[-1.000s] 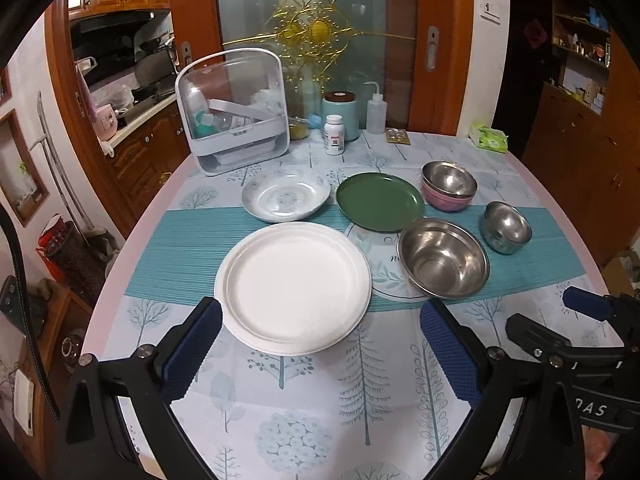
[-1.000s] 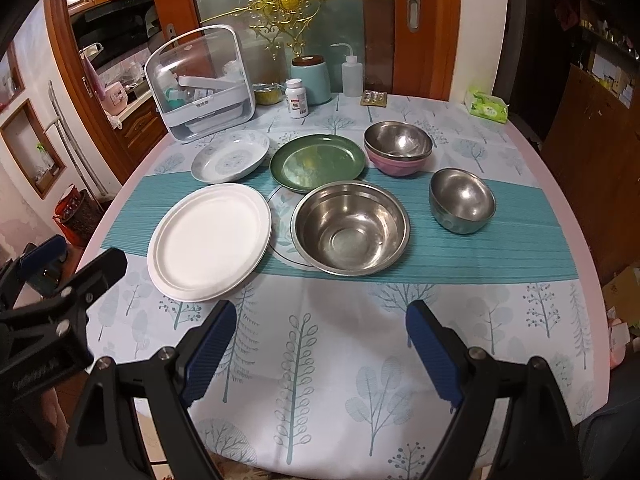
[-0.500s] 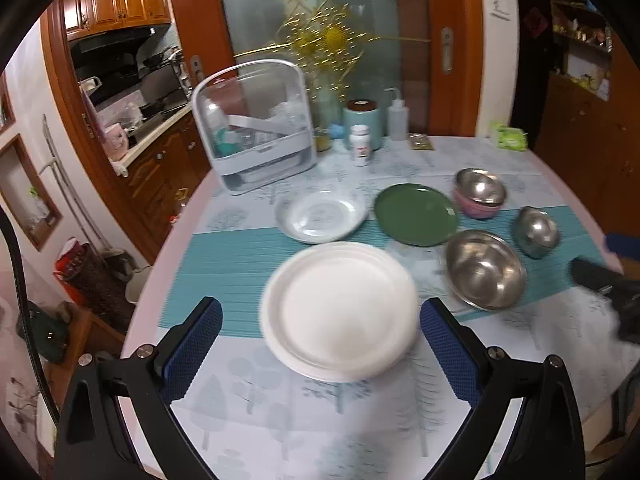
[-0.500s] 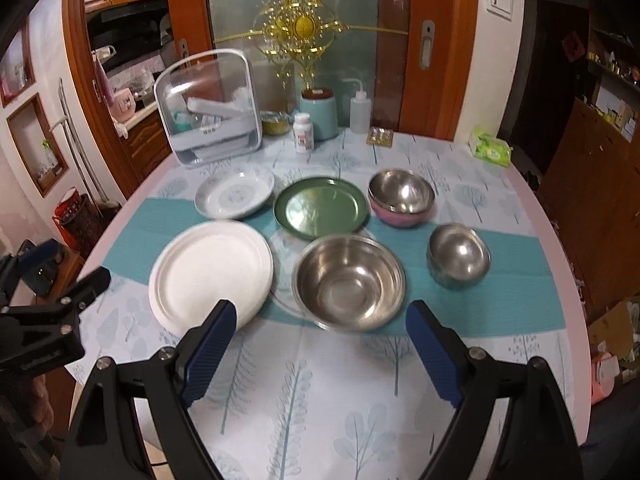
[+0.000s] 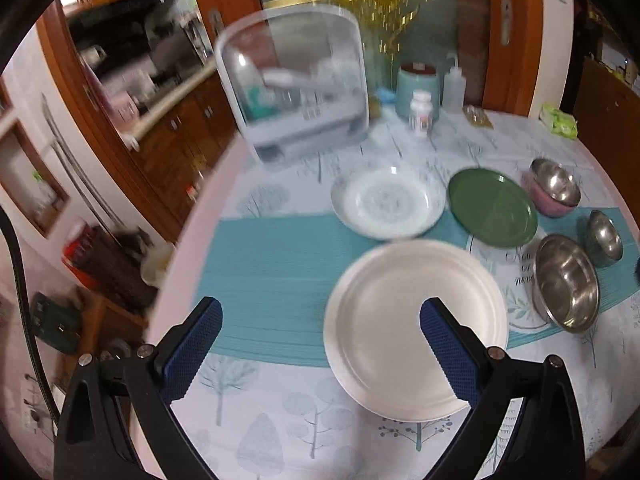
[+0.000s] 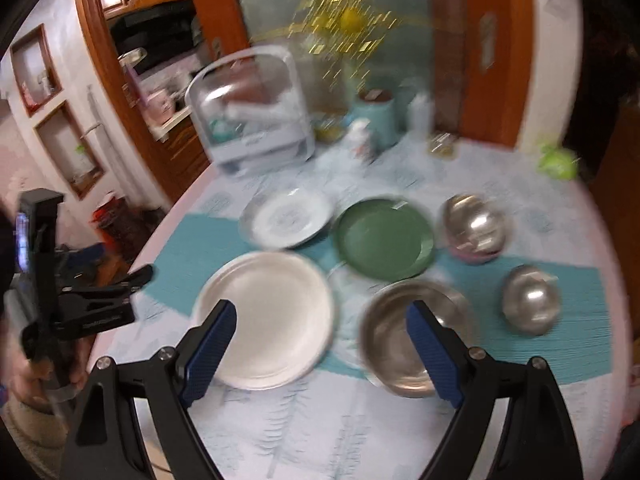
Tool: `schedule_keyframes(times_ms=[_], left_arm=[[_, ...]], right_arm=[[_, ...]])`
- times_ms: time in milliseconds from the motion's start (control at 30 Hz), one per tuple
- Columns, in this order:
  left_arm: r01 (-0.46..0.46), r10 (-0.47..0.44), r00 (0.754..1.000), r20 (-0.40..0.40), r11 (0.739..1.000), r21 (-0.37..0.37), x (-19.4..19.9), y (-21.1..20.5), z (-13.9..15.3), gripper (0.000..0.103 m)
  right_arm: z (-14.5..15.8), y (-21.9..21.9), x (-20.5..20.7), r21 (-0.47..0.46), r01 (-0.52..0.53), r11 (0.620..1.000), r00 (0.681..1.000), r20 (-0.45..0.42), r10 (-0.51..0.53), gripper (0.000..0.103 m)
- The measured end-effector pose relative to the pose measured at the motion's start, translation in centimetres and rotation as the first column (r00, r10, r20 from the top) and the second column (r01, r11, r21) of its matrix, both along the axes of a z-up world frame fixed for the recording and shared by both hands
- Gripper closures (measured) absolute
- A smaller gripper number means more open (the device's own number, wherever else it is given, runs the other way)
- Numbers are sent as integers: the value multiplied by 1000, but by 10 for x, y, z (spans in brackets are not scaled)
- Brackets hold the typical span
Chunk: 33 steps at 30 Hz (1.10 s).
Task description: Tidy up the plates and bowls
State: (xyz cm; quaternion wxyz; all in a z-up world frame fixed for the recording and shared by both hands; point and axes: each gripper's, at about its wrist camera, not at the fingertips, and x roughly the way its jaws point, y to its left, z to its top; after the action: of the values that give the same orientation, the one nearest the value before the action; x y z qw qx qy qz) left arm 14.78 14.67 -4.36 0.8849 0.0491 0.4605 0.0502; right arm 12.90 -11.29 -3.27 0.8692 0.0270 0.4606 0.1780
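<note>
A large white plate (image 5: 416,324) lies near the table's front, with a patterned white plate (image 5: 388,202) and a green plate (image 5: 494,208) behind it. A big steel bowl (image 5: 566,282), a small steel bowl (image 5: 604,236) and a steel bowl stacked in a pink bowl (image 5: 556,186) sit to the right. My left gripper (image 5: 320,340) is open and empty, above the table to the left of the white plate. My right gripper (image 6: 320,344) is open and empty, above the gap between the white plate (image 6: 266,316) and the big steel bowl (image 6: 412,332).
A clear-lidded dish rack (image 5: 298,84) stands at the back left. A teal canister (image 5: 416,86), a pill bottle (image 5: 421,114), a squeeze bottle (image 5: 454,88) and a green tissue pack (image 5: 560,122) line the back. The table's left edge (image 5: 188,240) drops toward wooden cabinets.
Both views are now blurred by motion. My left gripper has swung left, so the dishes sit further right in its view. My right gripper has moved forward and left over the plates.
</note>
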Motion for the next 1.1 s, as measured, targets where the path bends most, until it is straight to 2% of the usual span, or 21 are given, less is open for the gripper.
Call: schedule_keyframes(times_ms=[200, 267, 367, 500, 600, 733, 867, 900, 1000, 1033, 1067, 1100], left_arm=[[-12, 1, 992, -129, 997, -82, 24, 15, -62, 10], [-31, 10, 984, -178, 993, -112, 32, 20, -82, 11], [-60, 21, 970, -242, 986, -154, 39, 27, -106, 20], [-108, 41, 954, -296, 971, -214, 43, 38, -130, 21], [-119, 42, 948, -316, 967, -227, 42, 41, -141, 22], [-126, 29, 936, -350, 958, -258, 45, 40, -152, 37], [-138, 20, 927, -374, 947, -290, 48, 40, -159, 38], [-140, 16, 925, -380, 944, -298, 49, 39, -160, 38], [-135, 6, 921, -390, 944, -302, 53, 34, -168, 47], [-125, 2, 922, -388, 948, -292, 53, 32, -168, 54], [-117, 1, 922, -387, 954, -277, 55, 28, -168, 56], [-112, 1, 923, -386, 957, -267, 55, 27, -169, 64]], right_arm=[[-68, 28, 39, 78, -49, 996, 979, -195, 64, 33], [-86, 35, 48, 83, -54, 995, 968, -240, 72, 35], [-106, 44, 61, 51, -53, 997, 960, -271, 65, 36], [-126, 44, 79, 29, -38, 999, 947, -318, 46, 36], [-138, 43, 89, 9, -26, 1000, 938, -346, 27, 36], [-153, 43, 104, -42, -20, 999, 931, -364, 3, 36], [-165, 41, 115, -53, -17, 998, 916, -402, -6, 38], [-165, 42, 115, -57, -22, 998, 915, -403, -3, 41], [-167, 48, 115, -64, -46, 997, 909, -416, 15, 47], [-168, 50, 114, -74, -51, 996, 909, -417, 16, 49], [-170, 51, 113, -84, -54, 995, 909, -417, 14, 55], [-171, 52, 113, -100, -56, 993, 909, -417, 9, 62]])
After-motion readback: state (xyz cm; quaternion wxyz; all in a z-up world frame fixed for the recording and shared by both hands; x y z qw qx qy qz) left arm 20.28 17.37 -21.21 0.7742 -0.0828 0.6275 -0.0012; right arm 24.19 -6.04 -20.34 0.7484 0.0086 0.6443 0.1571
